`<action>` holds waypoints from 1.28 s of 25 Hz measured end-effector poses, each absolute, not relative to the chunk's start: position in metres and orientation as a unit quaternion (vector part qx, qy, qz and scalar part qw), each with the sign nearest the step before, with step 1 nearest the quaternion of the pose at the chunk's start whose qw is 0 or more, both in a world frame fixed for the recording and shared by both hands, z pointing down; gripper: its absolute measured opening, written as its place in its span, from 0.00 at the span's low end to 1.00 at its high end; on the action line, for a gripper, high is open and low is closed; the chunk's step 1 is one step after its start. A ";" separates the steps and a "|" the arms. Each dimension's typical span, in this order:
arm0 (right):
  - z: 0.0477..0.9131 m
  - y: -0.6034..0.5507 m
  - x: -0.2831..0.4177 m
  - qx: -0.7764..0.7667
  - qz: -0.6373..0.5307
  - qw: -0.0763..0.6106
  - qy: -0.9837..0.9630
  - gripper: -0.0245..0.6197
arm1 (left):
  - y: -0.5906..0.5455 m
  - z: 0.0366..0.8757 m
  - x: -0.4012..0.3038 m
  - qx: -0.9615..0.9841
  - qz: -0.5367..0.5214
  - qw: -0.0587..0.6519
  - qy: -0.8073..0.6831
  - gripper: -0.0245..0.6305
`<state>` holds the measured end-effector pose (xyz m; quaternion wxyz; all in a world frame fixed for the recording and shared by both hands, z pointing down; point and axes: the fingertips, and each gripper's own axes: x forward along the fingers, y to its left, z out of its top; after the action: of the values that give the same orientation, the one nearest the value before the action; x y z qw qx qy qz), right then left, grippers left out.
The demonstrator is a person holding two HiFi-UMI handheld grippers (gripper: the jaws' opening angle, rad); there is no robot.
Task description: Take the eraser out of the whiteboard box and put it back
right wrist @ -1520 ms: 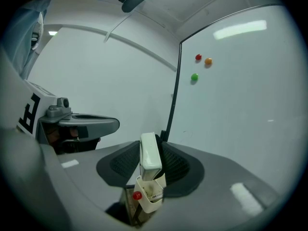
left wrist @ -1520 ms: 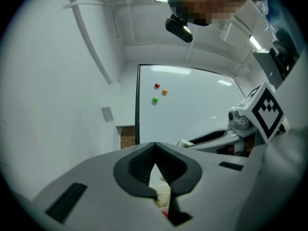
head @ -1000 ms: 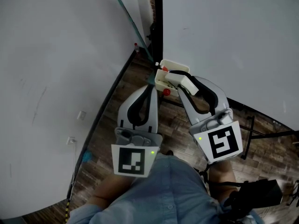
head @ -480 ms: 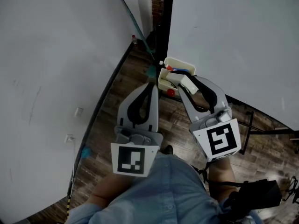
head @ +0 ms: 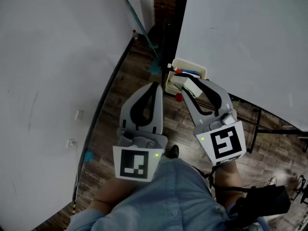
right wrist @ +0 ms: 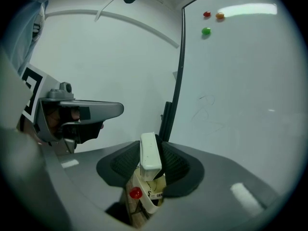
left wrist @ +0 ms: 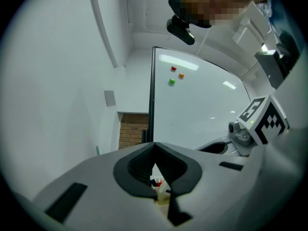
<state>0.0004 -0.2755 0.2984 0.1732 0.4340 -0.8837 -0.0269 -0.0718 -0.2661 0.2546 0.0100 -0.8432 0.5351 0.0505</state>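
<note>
While the right gripper (head: 186, 83) is clenching the white eraser (right wrist: 150, 154) between its jaws, it is holding it just over the open whiteboard box (head: 194, 66); left gripper (head: 155, 85) is hovering beside it, jaws pressed together, empty.

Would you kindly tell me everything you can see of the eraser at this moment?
The eraser is a small white block with rounded corners and a smooth, plastic-looking shell. It stands on end, clamped by its broad sides between the dark ribbed pads of the right gripper. Its lower end hangs over the open cream whiteboard box; whether it touches the box cannot be told.
</note>
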 end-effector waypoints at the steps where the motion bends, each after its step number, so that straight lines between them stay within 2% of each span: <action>1: 0.301 -0.277 -0.001 0.434 -0.025 0.176 -0.883 0.25 | -0.268 0.256 -0.073 -0.844 0.050 0.008 0.535 0.04; 32: 0.386 -0.318 -0.023 0.419 0.039 0.273 -0.865 0.26 | -0.328 0.305 -0.098 -0.847 0.014 -0.038 0.530 0.04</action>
<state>-0.0231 -0.3177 0.3864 0.2733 0.4192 -0.8649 0.0394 -0.0981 -0.3275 0.3048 -0.0384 -0.8468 0.5304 0.0137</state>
